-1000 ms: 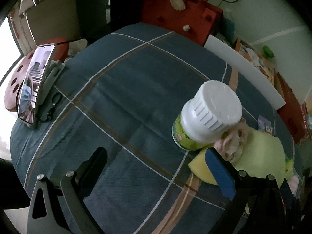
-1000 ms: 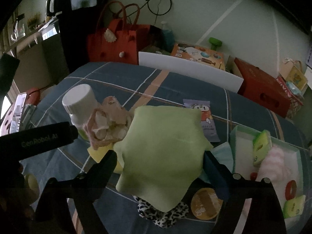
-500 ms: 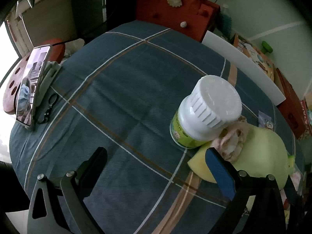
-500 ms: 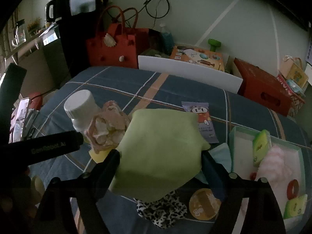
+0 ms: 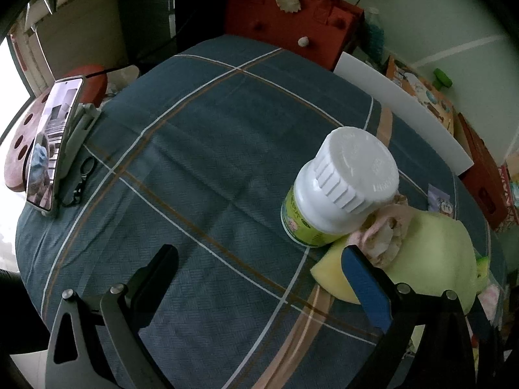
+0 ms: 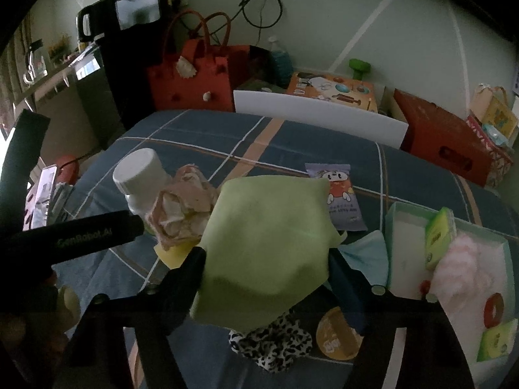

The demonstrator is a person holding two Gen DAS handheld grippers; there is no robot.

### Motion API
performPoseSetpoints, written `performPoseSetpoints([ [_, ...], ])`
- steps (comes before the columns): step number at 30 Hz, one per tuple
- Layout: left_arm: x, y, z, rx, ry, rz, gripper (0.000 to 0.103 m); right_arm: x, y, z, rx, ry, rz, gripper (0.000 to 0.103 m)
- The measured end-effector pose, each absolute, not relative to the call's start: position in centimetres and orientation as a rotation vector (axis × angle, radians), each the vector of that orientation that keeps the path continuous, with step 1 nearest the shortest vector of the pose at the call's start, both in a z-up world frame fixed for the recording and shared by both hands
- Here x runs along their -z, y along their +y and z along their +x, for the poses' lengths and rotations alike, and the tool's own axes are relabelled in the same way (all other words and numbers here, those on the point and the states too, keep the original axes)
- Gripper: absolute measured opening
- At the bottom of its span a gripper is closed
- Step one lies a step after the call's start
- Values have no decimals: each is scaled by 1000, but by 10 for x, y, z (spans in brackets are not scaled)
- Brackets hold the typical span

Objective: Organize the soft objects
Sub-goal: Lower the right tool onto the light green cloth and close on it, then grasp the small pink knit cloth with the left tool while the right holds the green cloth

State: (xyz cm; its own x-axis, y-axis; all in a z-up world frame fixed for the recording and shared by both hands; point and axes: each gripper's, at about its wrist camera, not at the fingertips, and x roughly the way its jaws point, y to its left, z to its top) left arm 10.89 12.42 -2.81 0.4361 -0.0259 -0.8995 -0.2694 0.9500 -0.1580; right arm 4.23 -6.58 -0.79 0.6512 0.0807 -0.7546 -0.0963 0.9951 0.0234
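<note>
Plaid tablecloth [image 5: 201, 149] lies bare from 9 to 12 o'clock, left gripper [image 5: 256, 272] released over it. Right gripper [image 6: 266, 272] is closing around the green cloth [image 6: 269, 236]; tray [image 6: 394, 227] at 3 o'clock.

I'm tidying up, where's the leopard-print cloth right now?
In the right wrist view, the leopard cloth lies on the table at bottom centre, partly under the green cloth, left of the round orange disc.
</note>
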Motion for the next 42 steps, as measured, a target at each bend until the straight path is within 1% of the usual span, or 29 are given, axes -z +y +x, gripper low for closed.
performPoseSetpoints([
  [17, 25, 125, 106, -151, 1109, -305, 100, 17, -70, 29, -127, 913, -49, 76],
  [18, 25, 125, 106, -151, 1109, -305, 100, 18, -70, 28, -129, 917, -50, 74],
  [19, 25, 125, 106, -150, 1108, -305, 100, 19, -70, 27, -133, 922, -50, 67],
  [20, 25, 125, 106, -149, 1108, -304, 100, 19, -70, 27, -138, 927, -48, 63],
  [22, 25, 125, 106, -147, 1108, -303, 100, 21, -71, 26, -142, 940, -44, 51],
  [23, 25, 125, 106, -146, 1109, -303, 100, 22, -72, 25, -142, 946, -44, 46],
  [24, 24, 124, 106, -145, 1109, -302, 100, 24, -72, 25, -145, 955, -44, 38],
  [25, 24, 124, 106, -144, 1109, -302, 100, 24, -73, 25, -149, 959, -42, 33],
  [26, 24, 124, 106, -143, 1109, -302, 100, 25, -73, 25, -155, 960, -37, 32],
  [28, 24, 123, 106, -143, 1108, -303, 100, 22, -75, 24, -172, 951, -25, 20],
  [30, 24, 122, 106, -143, 1108, -302, 100, 19, -75, 22, -184, 938, -17, 13],
  [36, 23, 121, 106, -139, 1108, -304, 100, 10, -75, 19, -196, 904, -6, 7],
  [42, 20, 119, 105, -120, 1089, -323, 100, -8, -77, 19, -184, 823, -3, 6],
])
